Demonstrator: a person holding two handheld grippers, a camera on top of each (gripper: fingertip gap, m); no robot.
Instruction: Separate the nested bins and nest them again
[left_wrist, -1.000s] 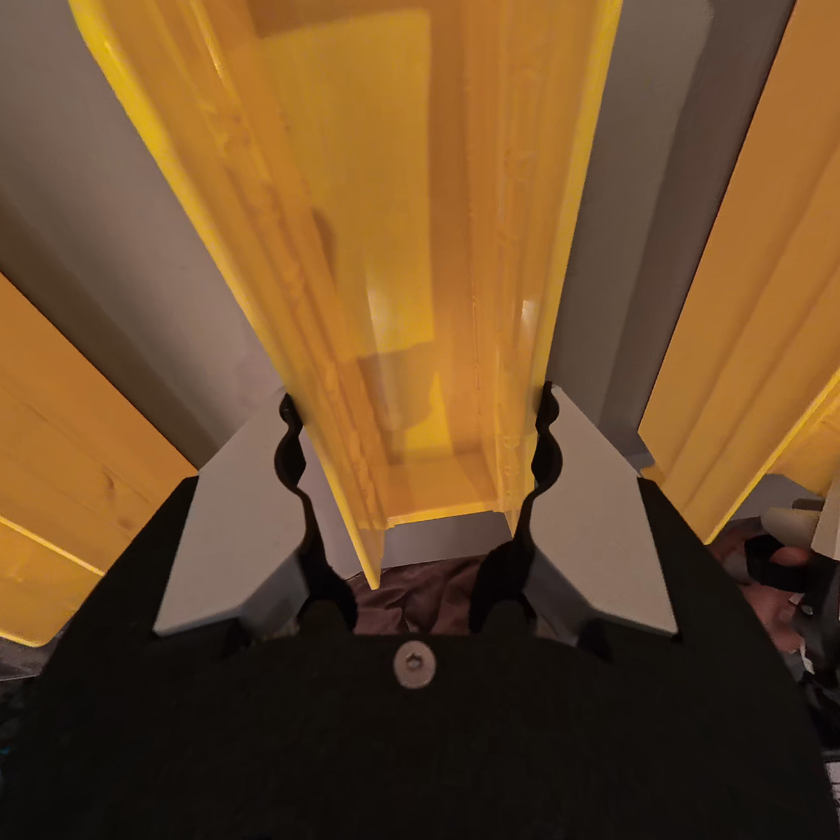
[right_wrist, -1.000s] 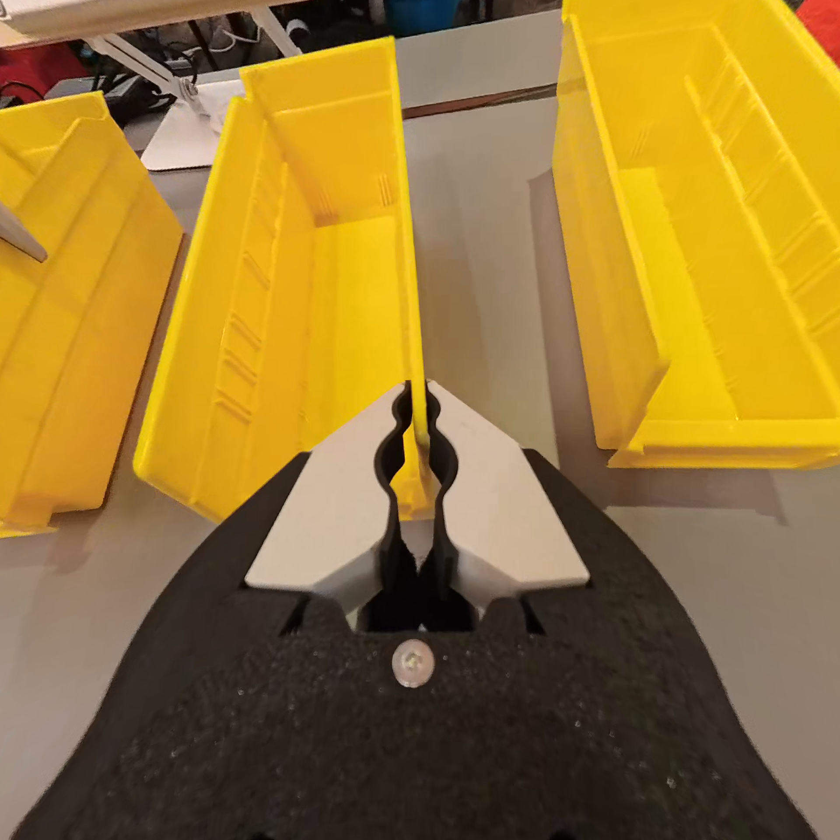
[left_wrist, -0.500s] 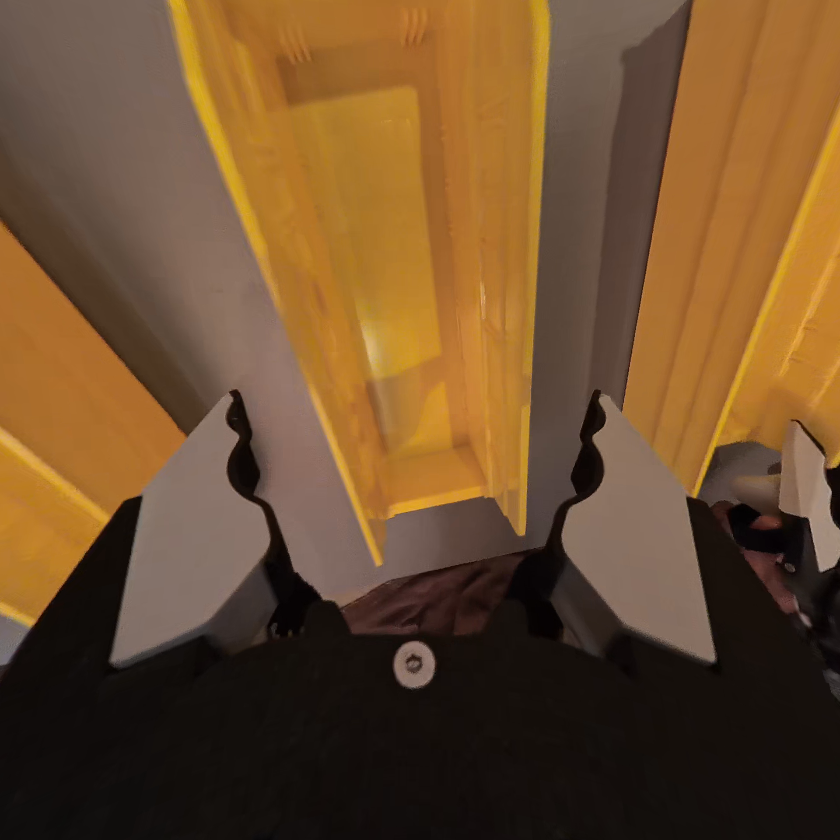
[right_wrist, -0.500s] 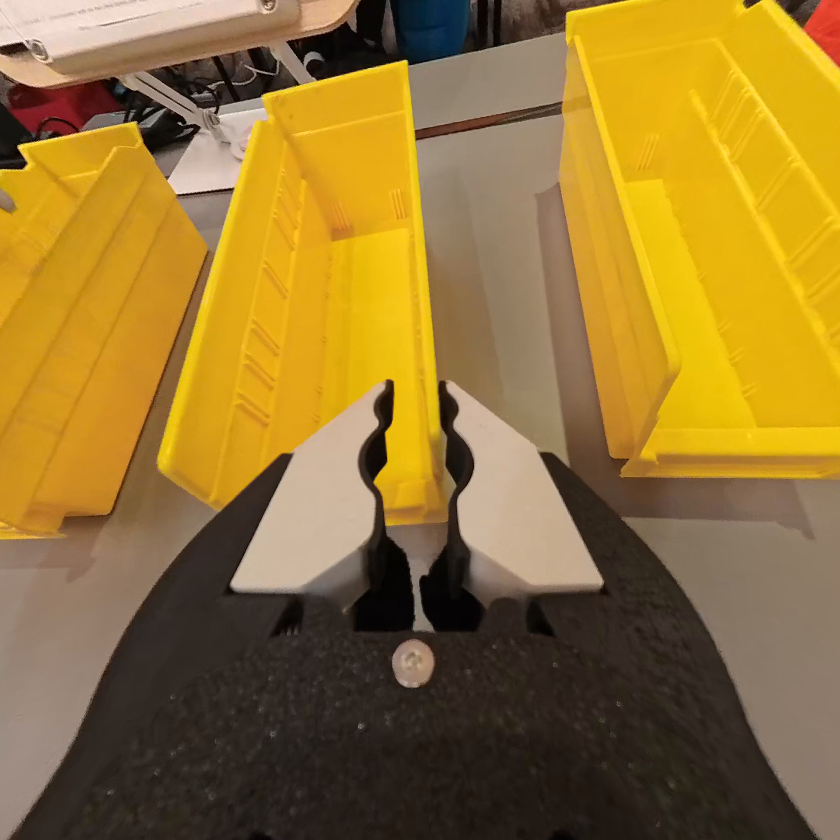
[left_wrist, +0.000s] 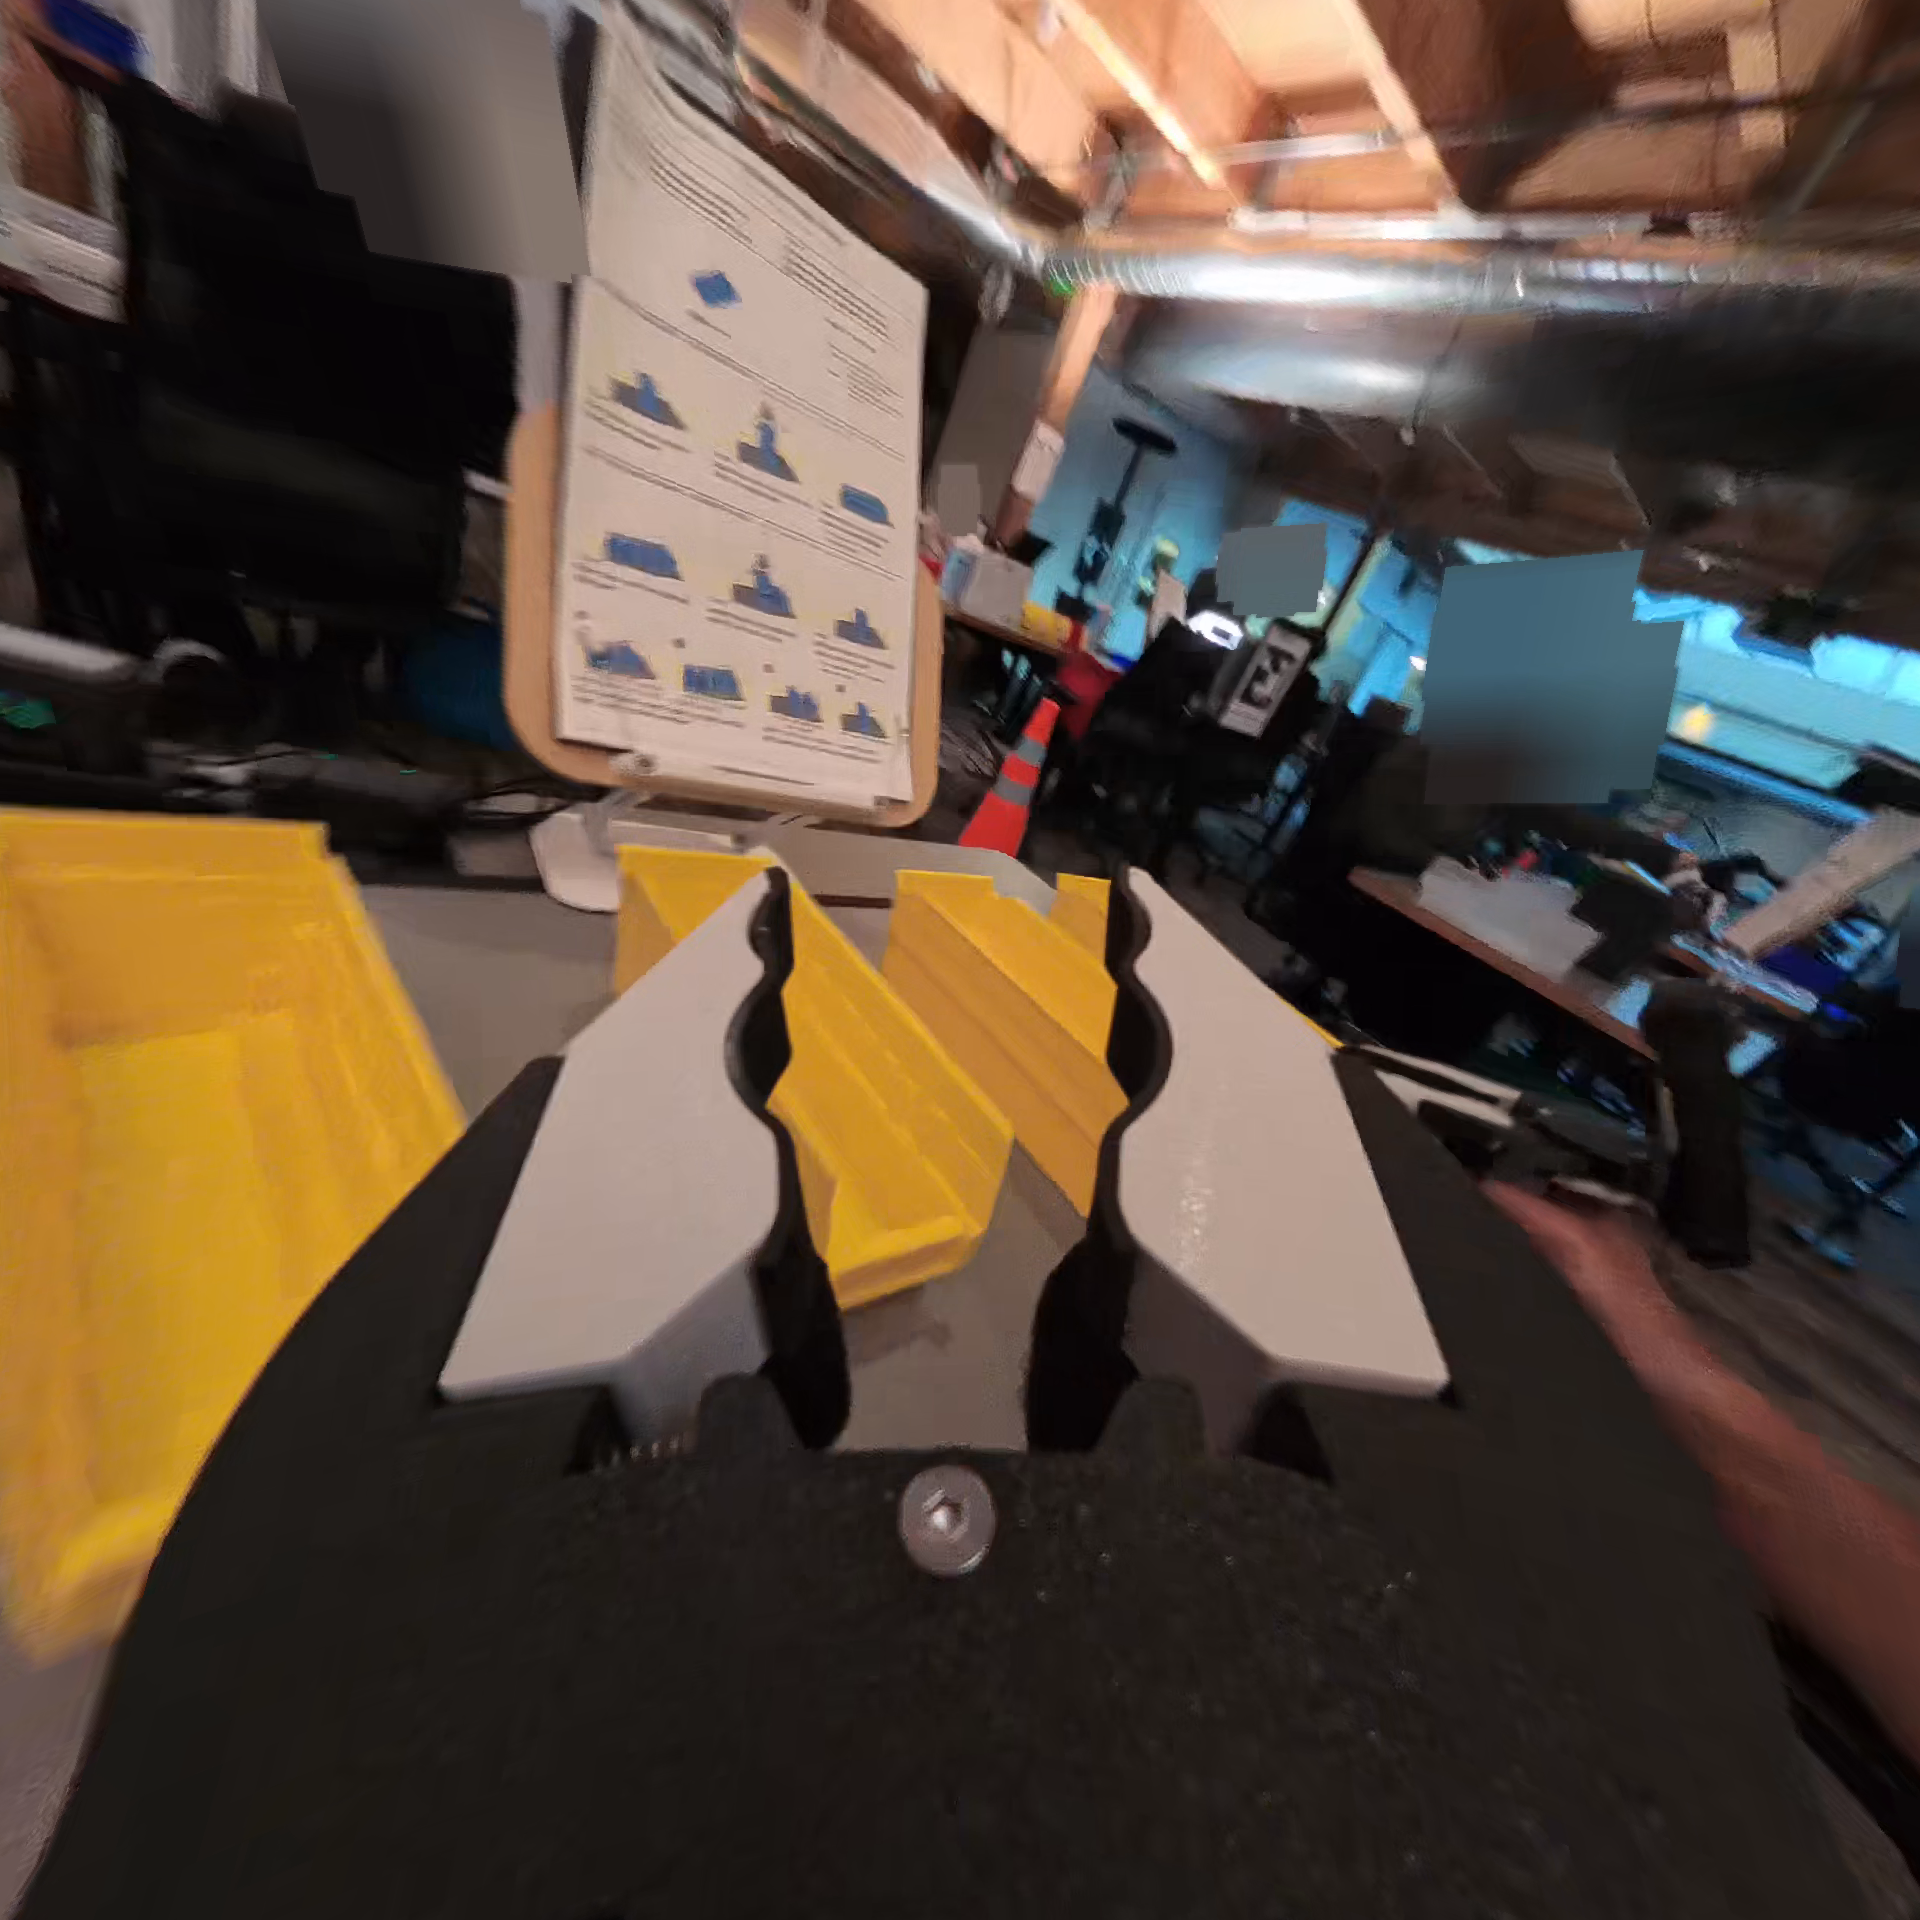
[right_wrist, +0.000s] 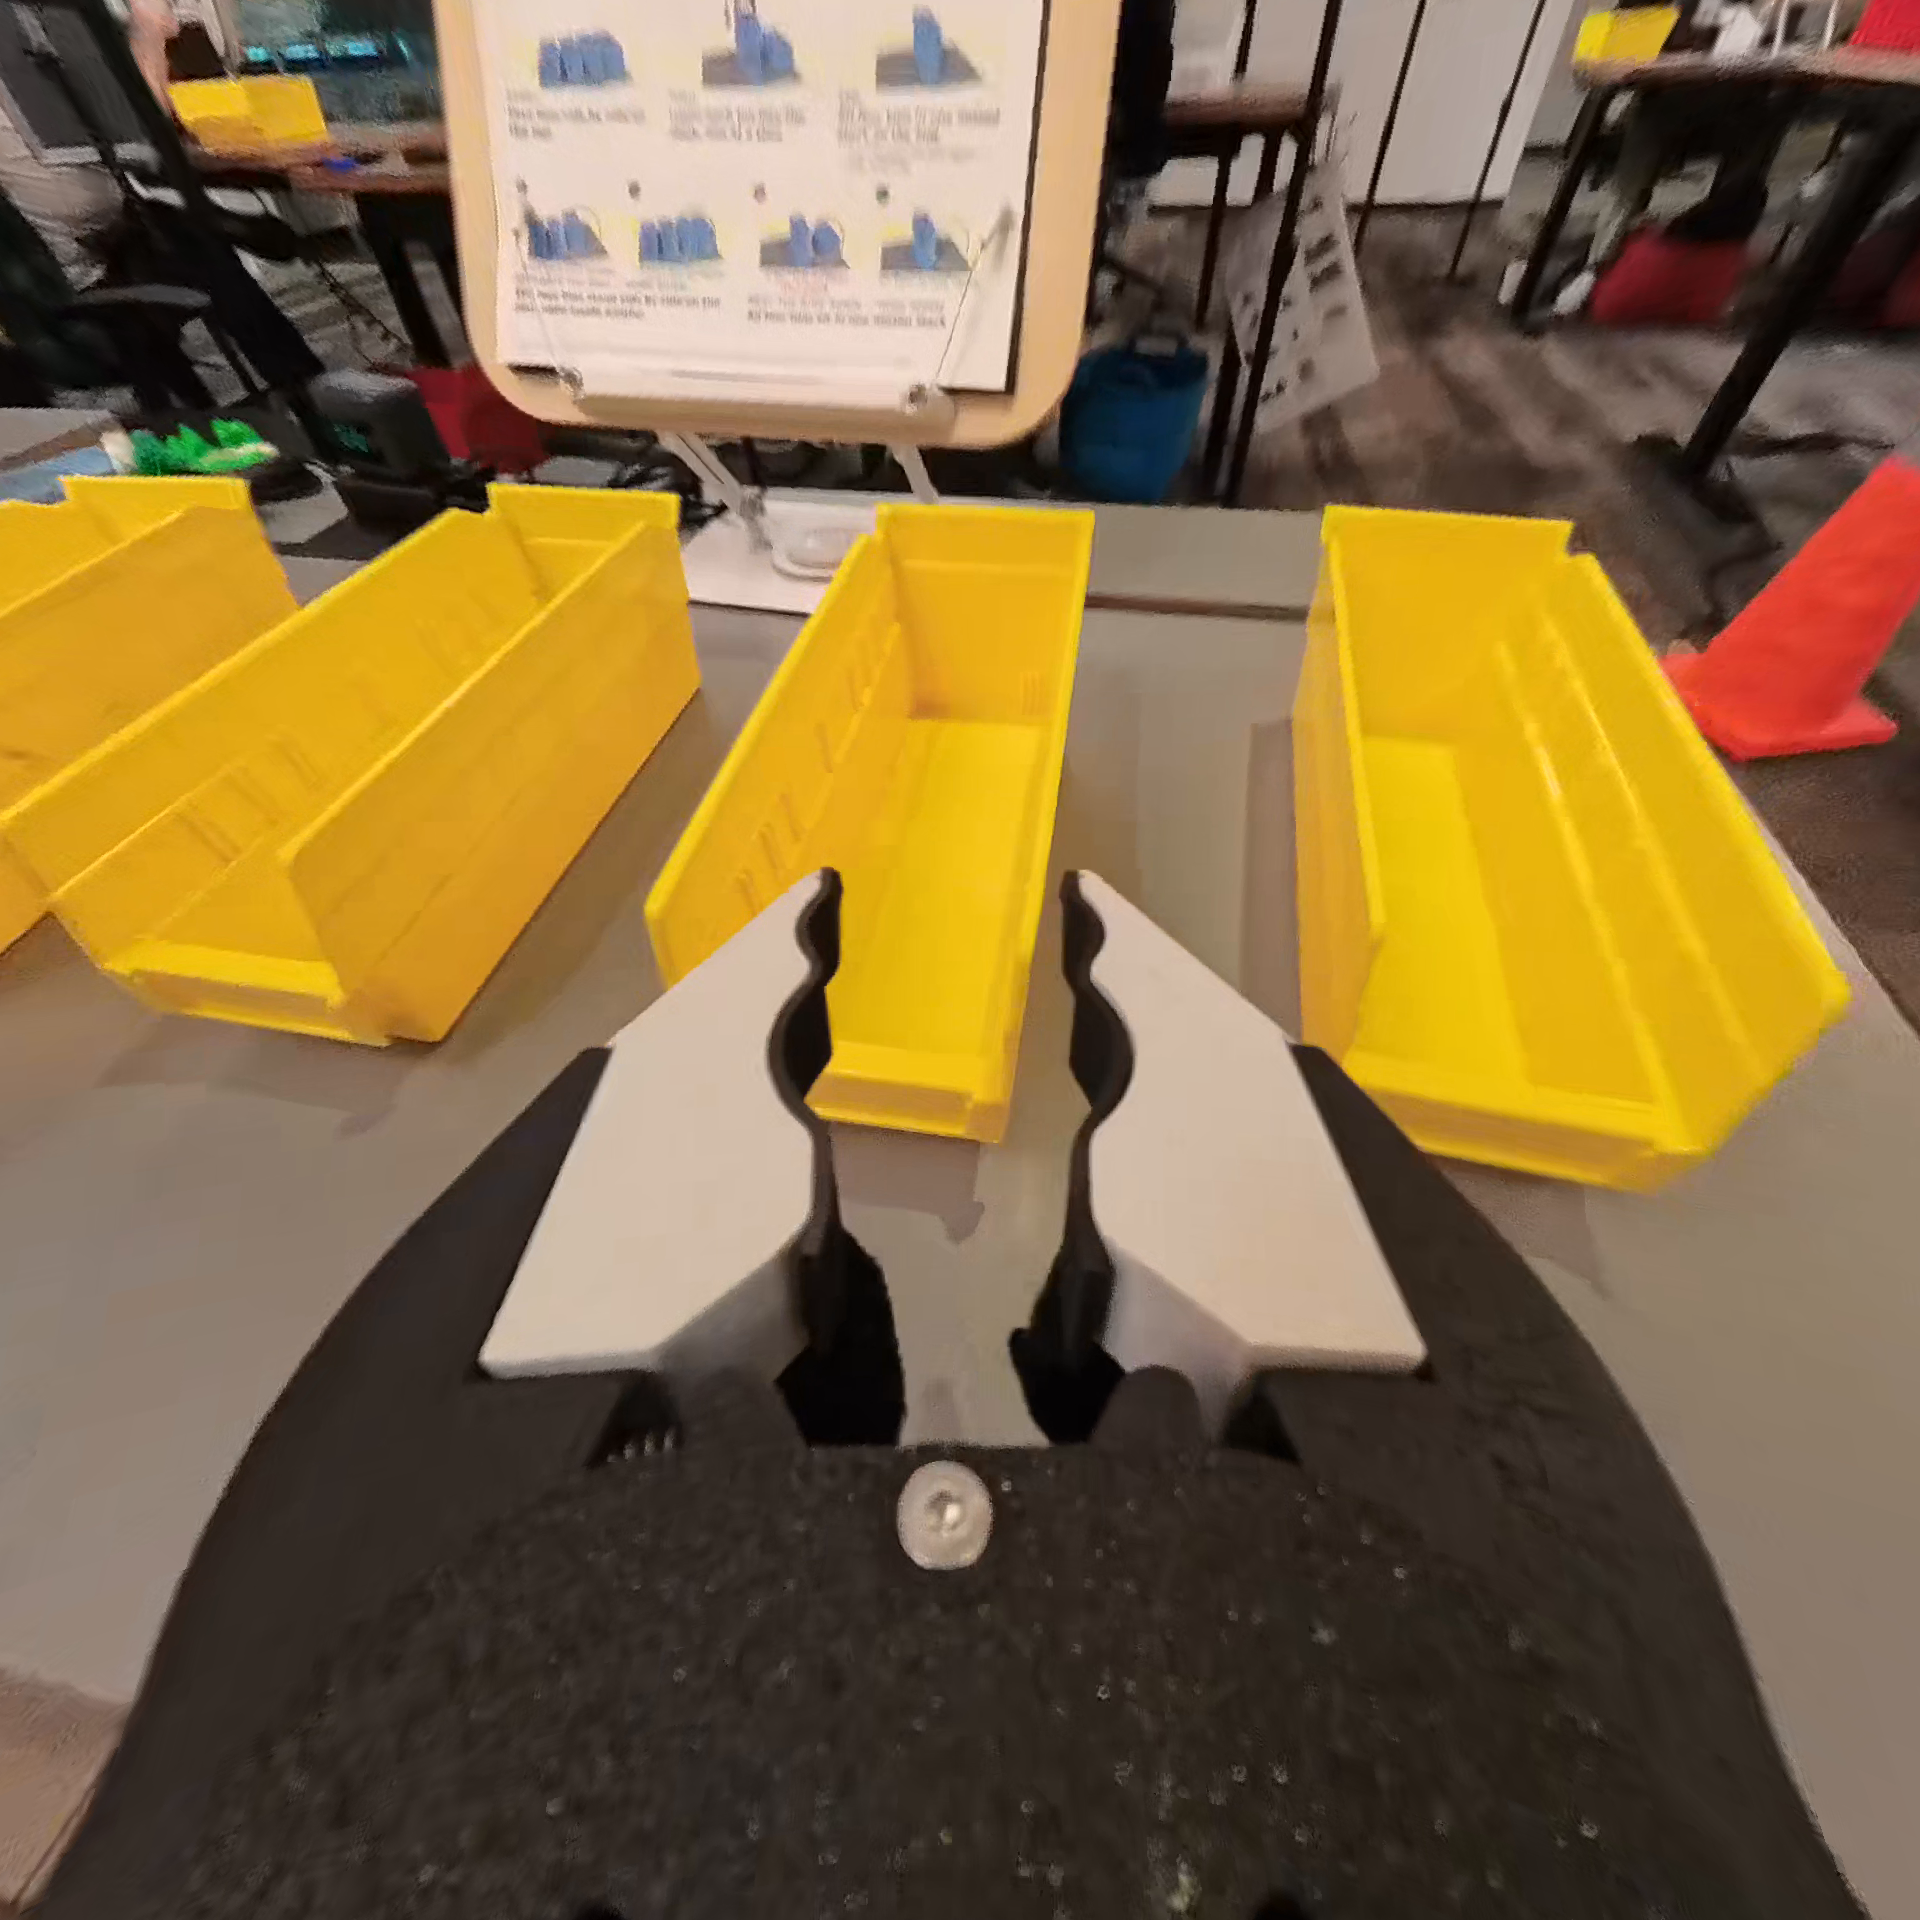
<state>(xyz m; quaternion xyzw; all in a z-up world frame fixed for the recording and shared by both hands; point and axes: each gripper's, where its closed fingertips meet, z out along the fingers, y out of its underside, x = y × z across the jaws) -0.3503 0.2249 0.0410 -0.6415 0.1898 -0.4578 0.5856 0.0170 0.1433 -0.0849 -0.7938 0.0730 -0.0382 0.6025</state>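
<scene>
Four yellow bins (right_wrist: 914, 831) lie apart in a row on the grey desk (right_wrist: 260, 1195), and behind them stands a board with printed sheets (right_wrist: 769, 208), with an orange cone (right_wrist: 1808, 655) on the floor at the right. Both the right gripper (right_wrist: 945, 894) and the left gripper (left_wrist: 945, 894) hover above the desk near the bins, jaws spread and holding nothing.

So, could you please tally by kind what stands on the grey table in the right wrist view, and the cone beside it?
Yellow bins: 4
Instruction board on its stand: 1
Orange cone: 1
Total: 6
</scene>
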